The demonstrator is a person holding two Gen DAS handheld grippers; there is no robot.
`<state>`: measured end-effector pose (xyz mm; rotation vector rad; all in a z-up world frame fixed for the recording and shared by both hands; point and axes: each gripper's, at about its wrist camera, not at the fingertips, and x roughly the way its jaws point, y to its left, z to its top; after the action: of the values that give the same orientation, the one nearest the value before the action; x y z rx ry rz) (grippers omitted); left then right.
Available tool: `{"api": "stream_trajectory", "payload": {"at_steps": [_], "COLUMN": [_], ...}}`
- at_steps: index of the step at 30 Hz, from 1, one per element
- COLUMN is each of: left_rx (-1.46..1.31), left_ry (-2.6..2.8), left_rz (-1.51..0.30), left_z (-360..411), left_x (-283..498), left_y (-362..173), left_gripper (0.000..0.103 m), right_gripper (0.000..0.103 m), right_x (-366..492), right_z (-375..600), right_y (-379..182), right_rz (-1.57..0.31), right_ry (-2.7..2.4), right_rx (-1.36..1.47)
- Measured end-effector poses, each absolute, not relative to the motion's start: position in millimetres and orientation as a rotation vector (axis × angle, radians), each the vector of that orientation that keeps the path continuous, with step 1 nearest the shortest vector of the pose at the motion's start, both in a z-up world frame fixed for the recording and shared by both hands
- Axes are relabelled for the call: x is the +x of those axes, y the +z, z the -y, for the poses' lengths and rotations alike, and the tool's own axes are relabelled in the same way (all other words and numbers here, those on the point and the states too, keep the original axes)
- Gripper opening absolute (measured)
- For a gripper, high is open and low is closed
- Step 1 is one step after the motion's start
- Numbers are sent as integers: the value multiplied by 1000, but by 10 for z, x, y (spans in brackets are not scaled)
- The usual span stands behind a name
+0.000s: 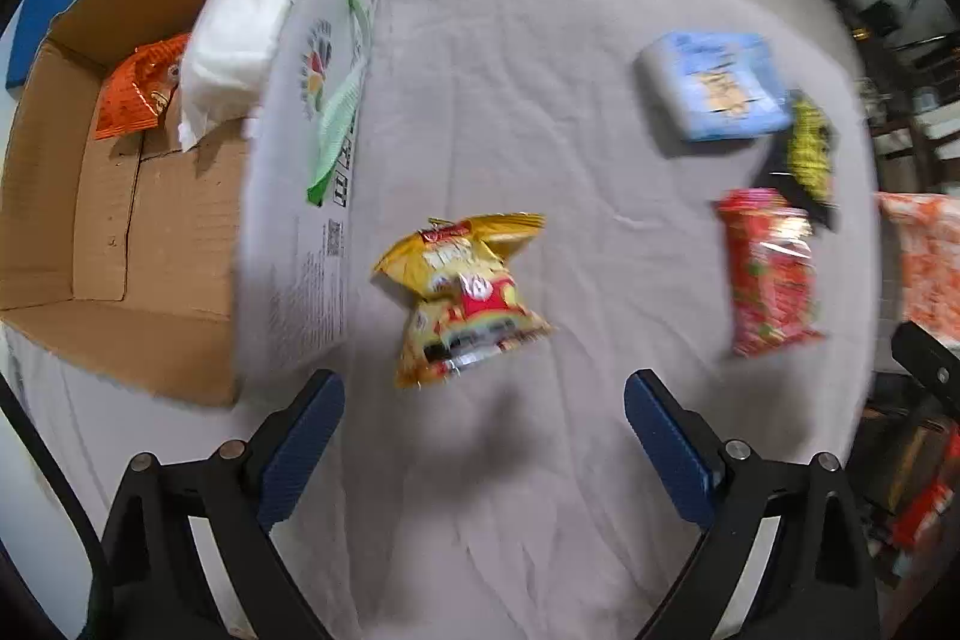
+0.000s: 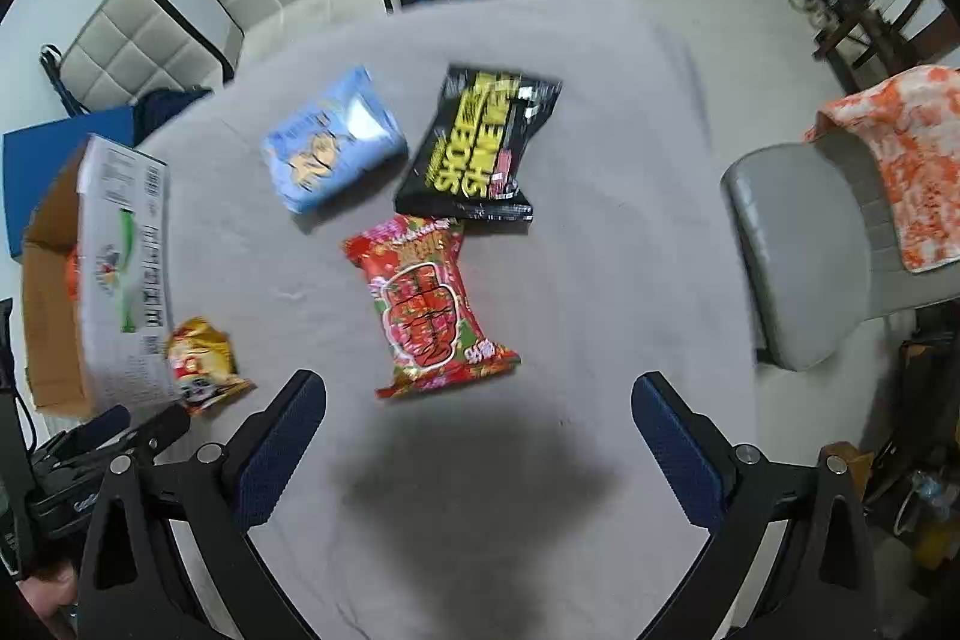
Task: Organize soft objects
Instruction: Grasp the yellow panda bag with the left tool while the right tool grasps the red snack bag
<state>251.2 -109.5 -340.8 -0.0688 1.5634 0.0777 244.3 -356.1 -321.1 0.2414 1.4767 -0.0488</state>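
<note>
Grey cloth covers the counter (image 1: 510, 100); my left tongs (image 1: 483, 436) hang open, empty, with the yellow snack bag (image 1: 465, 295) just ahead, beside the cardboard box (image 1: 120, 220). My right tongs (image 2: 480, 436), equally open, face the red packet (image 2: 429, 304).

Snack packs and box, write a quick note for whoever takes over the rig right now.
Left claw: open, empty, above the yellow snack bag beside the cardboard box.
Right claw: open, empty, above the red snack bag.
Done: orange bag and white pack are in the box.
Left on the grey cloth: yellow bag, red bag, black-and-yellow bag touching the red one's top end, blue tissue pack.
Suggested next: yellow bag with the left claw, as it lies closest to the box.
</note>
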Motion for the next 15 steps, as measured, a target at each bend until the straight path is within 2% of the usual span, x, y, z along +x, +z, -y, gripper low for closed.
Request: {"api": "stream_trajectory", "payload": {"at_steps": [7, 8, 9, 10, 12, 13, 14, 15], "left_rx": [-86, -71, -62, -59, -61, -49, -48, -54], "left_ry": [172, 165, 163, 171, 189, 204, 209, 210], "left_rz": [-1580, -1580, -1586, -1600, -1622, -1622, -1621, -1623], "left_z": [1192, 1235, 1275, 1297, 1313, 1304, 1287, 1263], "left_x": [2730, 2751, 2766, 2779, 2784, 2773, 2762, 2747], "left_y": [-3695, -3705, -3726, -3762, -3845, -3875, -3893, -3915], "left_gripper": [95, 85, 80, 78, 78, 74, 65, 59], "right_gripper": [100, 97, 92, 90, 77, 73, 64, 59], "right_x": [2758, 2796, 2832, 2871, 2907, 2917, 2918, 2908], "right_z": [3386, 3360, 3336, 3302, 3262, 3248, 3235, 3228], "right_y": [-3851, -3915, -3979, -4062, -4179, -4238, -4297, -4336], "right_rz": [-1566, -1575, -1585, -1604, -1634, -1652, -1675, -1693], "right_ry": [11, 12, 13, 9, 9, 13, 17, 17], "right_rx": [243, 240, 235, 219, 212, 215, 218, 218]}}
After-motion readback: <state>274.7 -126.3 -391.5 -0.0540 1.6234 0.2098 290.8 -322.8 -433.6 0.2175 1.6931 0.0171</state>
